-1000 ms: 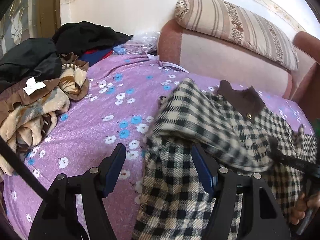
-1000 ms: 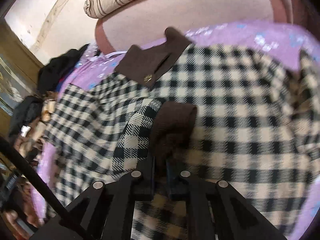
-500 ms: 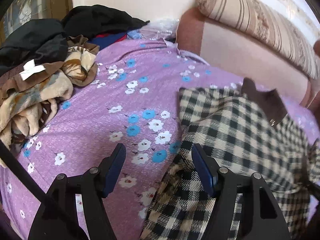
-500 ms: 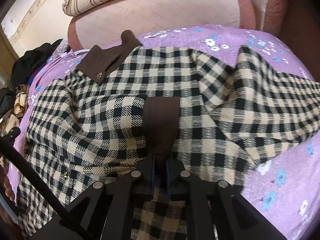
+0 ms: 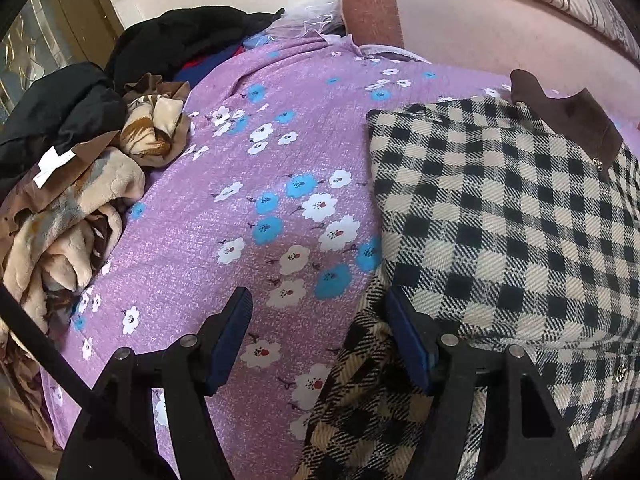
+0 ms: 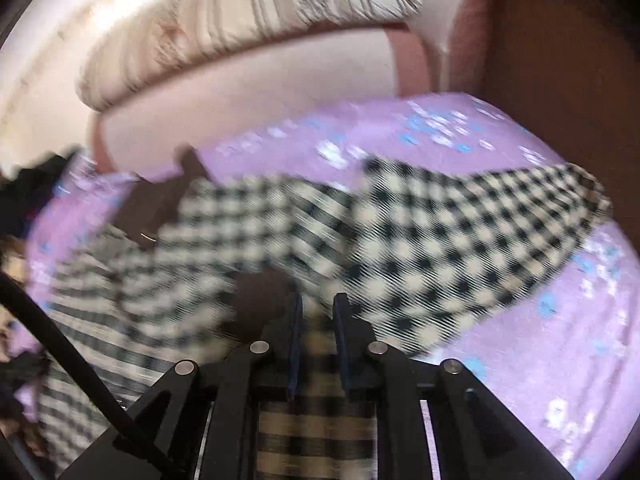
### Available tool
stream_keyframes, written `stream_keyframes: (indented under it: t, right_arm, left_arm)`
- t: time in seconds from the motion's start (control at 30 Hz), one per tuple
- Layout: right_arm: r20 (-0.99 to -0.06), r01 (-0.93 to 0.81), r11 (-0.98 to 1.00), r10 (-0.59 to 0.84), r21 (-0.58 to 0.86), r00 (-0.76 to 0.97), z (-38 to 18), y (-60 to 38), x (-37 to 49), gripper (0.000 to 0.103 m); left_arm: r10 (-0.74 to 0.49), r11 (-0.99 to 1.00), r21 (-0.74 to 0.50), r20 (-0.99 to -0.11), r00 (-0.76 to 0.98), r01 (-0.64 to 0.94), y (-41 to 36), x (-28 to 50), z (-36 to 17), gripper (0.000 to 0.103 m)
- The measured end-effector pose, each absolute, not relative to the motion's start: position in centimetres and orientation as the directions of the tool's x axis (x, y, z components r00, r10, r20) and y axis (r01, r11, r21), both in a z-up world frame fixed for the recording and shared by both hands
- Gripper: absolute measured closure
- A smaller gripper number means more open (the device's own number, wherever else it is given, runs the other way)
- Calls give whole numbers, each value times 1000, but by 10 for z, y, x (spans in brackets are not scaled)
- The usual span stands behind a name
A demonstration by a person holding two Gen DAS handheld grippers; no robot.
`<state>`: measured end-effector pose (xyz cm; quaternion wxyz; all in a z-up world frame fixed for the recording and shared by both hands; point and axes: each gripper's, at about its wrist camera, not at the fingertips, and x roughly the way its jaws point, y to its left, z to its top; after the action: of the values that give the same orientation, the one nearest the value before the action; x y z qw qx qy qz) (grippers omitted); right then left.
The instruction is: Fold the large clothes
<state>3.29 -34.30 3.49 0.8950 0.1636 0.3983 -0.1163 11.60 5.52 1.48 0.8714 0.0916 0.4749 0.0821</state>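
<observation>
A large black-and-cream checked coat [image 5: 508,232] with a brown collar [image 5: 568,116] lies on the purple flowered bedspread [image 5: 248,220], its left sleeve folded over the body. My left gripper [image 5: 320,312] is open and empty, hovering at the coat's left edge; its right finger [image 5: 404,332] rests over the fabric. In the blurred right wrist view the coat [image 6: 420,232] spreads across the bed, its right sleeve stretched out to the right. My right gripper [image 6: 318,312] has its jaws slightly parted and empty; the brown cuff [image 6: 256,300] lies just to its left.
A heap of brown, beige and black clothes [image 5: 76,168] sits at the bed's left side. A pink headboard [image 5: 480,28] with a striped pillow [image 6: 240,32] stands behind. A brown wall or panel [image 6: 560,80] is at the right.
My right gripper has let go of the brown cuff, parted its jaws and pulled back, moving fast. My left gripper has moved closer over the coat's left edge, still open.
</observation>
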Motion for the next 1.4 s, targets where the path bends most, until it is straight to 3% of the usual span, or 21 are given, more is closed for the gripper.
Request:
stream_keyframes:
  t: [0.1, 0.3, 0.37, 0.4, 0.6, 0.67, 0.73, 0.8, 1.0, 1.2, 1.4]
  right_arm:
    - [-728, 183, 932, 111, 312, 677, 31, -320, 47, 86]
    - [-727, 20, 893, 353, 450, 589, -2, -283, 78, 86]
    - [-769, 92, 911, 281, 401, 574, -17, -290, 84, 89]
    - [-795, 172, 919, 200, 355, 573, -23, -303, 86, 103]
    - [-818, 361, 918, -77, 165, 570, -3, -332, 75, 102]
    - [-806, 358, 899, -9, 253, 592, 0, -346, 64, 98]
    - [-794, 380, 878, 1, 292, 608, 7, -365, 51, 78]
    - [-782, 429, 857, -50, 287, 622, 15, -393, 29, 72]
    - [-814, 618, 703, -97, 352, 573, -3, -515, -34, 72]
    - [-803, 716, 594, -188, 366, 566, -4, -612, -61, 67]
    - [-725, 677, 481, -115, 558, 679, -11, -668, -62, 65]
  left_arm:
    - [232, 969, 240, -806, 545, -58, 55, 114, 14, 34]
    - [236, 967, 251, -790, 566, -51, 54, 109, 13, 34]
    - [238, 965, 257, -787, 570, -49, 53, 108, 13, 34]
    - [240, 964, 261, -786, 569, -46, 53, 107, 12, 34]
    - [233, 967, 249, -786, 573, -53, 56, 104, 14, 33]
    - [214, 973, 223, -787, 578, -56, 61, 102, 15, 33]
    - [194, 979, 195, -791, 580, -61, 67, 100, 16, 33]
    - [179, 982, 176, -794, 580, -63, 70, 95, 19, 33]
    - [55, 996, 85, -800, 598, 22, 61, 60, 36, 33]
    - [-11, 988, 91, -773, 634, 128, 32, 28, 41, 33]
    - [-15, 989, 74, -804, 595, 125, 27, 17, 23, 33]
